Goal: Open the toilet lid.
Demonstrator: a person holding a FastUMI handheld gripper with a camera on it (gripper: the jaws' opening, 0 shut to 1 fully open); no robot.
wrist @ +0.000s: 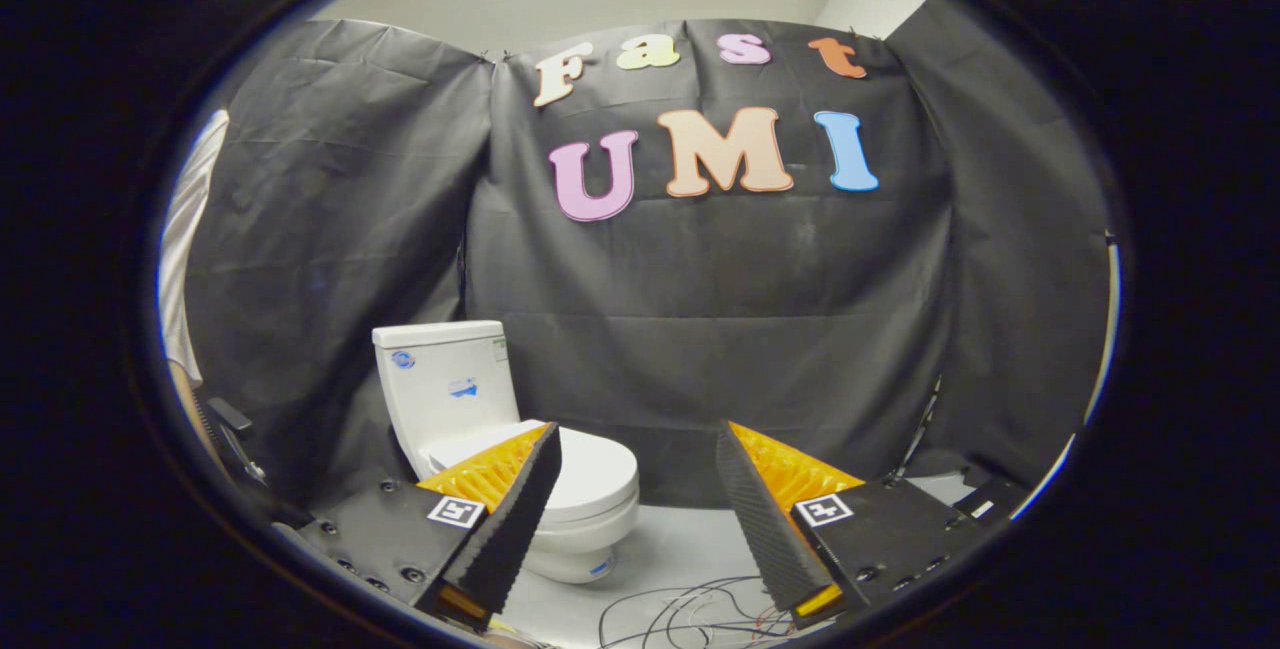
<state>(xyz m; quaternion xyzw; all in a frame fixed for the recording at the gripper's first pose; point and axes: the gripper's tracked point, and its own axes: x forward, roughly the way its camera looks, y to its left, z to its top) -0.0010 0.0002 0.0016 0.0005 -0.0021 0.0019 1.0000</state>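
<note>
Gripper view. The gripper point(638, 444) has its two fingers spread wide, nothing between the pads and nothing touched. Each finger carries a small square black-and-white marker tag point(456, 511) on its upper face.

The white ceramic toilet point(560, 499) stands on the pale floor point(690, 549) beyond the fingers, to the left of the gap between them; the left fingertip overlaps its near side in the view. The white rounded toilet lid point(592, 474) lies flat on the bowl, closed. The white rectangular cistern point(445, 379) rises upright behind the lid, with a small blue round sticker and a blue mark on its front.

Black cloth point(700, 329) hangs as the booth wall just behind the toilet and wraps around both sides. A tangle of thin dark and red wires point(690, 614) lies on the floor ahead of the fingers, near the foot of the bowl, apart from it.

A person's light-coloured sleeve point(190, 219) shows at the far left, beside the cloth.
</note>
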